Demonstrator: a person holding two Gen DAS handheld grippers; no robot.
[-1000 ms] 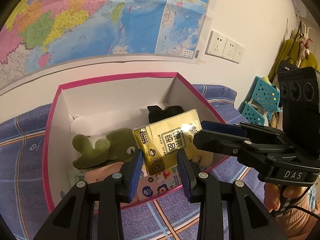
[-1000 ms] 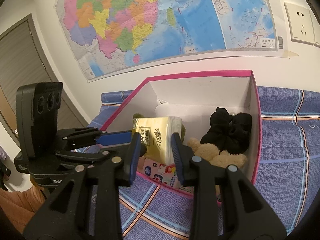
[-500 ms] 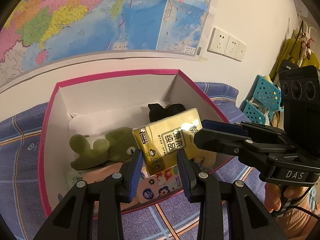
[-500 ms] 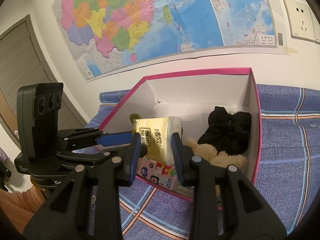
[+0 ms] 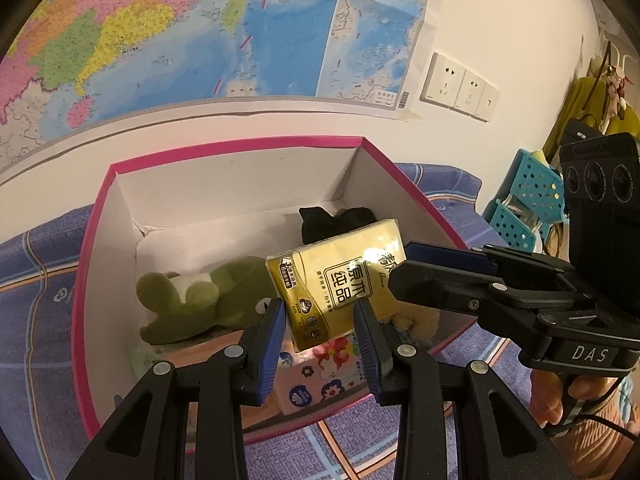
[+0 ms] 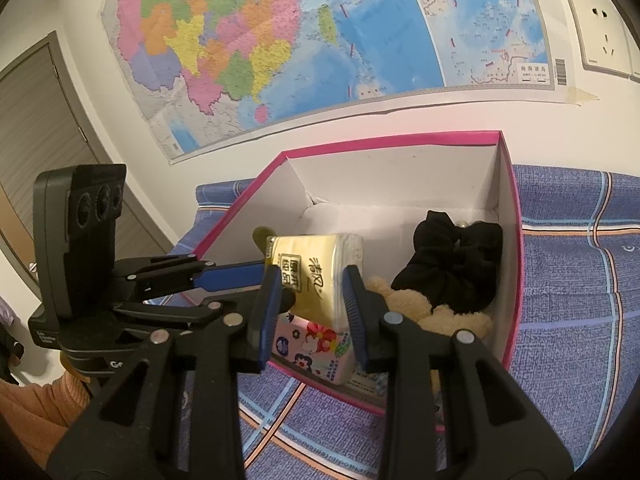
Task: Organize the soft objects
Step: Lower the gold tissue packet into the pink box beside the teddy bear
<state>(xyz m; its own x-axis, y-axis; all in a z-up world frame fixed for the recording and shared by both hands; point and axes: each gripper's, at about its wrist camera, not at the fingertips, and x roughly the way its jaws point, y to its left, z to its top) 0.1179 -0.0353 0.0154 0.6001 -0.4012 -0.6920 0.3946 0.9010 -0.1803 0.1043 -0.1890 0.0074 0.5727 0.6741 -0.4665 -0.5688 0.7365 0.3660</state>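
Placing step in hand: yellow tissue pack (image 5: 340, 284) is held in the air over the near edge of the pink-rimmed box (image 5: 236, 146), both tools on it at once. Left hand-held gripper (image 5: 320, 322) is clamped on the pack's lower near end, blue pads touching both sides; right hand-held gripper (image 6: 310, 292) is clamped across the pack's other end, and in the left view its finger lies over the pack's right side. Pack is tilted, not level, and not yet touching anything inside the box as far as I can tell. Already in the box: green plush frog (image 5: 200, 296) lying at the left, black fabric item (image 6: 452, 264) in the far right corner, tan plush (image 6: 428, 308) just in front of the black item, and a flowered tissue pack (image 6: 316, 348) leaning against the near wall directly under the yellow one. Box sits on a blue patterned cloth (image 6: 580, 320); whether that covers a bench or a bed I cannot tell. Wall map (image 6: 320, 40) behind. Task looks mostly done, several soft things are in. Next move likely calls for lowering the pack into the free middle floor area between frog and tan plush, or onto the flowered pack, then letting go with both tools together so the soft pack does not twist or catch on the near wall. Risk: one side releasing first and the pack tipping out over the near rim.
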